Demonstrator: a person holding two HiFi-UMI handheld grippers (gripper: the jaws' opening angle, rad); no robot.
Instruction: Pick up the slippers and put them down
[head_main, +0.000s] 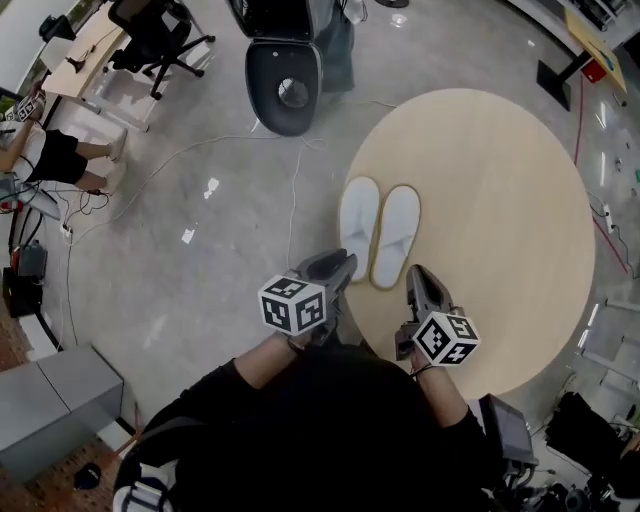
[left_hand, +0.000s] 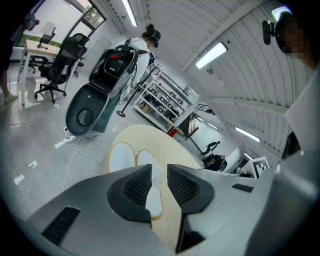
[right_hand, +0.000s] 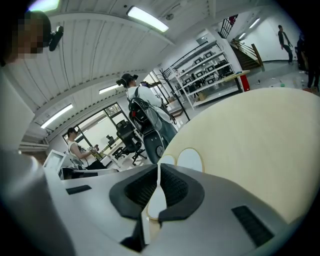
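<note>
Two white slippers lie side by side on the left part of a round wooden table (head_main: 500, 200), the left slipper (head_main: 358, 225) touching the right slipper (head_main: 396, 235). My left gripper (head_main: 340, 262) hovers at the table's near-left edge, just short of the slippers' heels, open a little with nothing between its pads. My right gripper (head_main: 418, 272) is over the table just right of the heels, shut and empty. In the left gripper view the slippers (left_hand: 121, 156) lie ahead of the left gripper (left_hand: 159, 182). In the right gripper view the slippers (right_hand: 190, 160) show beyond the right gripper (right_hand: 158, 185).
A dark grey rounded machine (head_main: 285, 75) stands on the floor beyond the table's left side. Cables (head_main: 200, 150) trail over the concrete floor. An office chair (head_main: 155, 40) and a seated person (head_main: 55, 155) are far left. A grey cabinet (head_main: 60, 400) sits near left.
</note>
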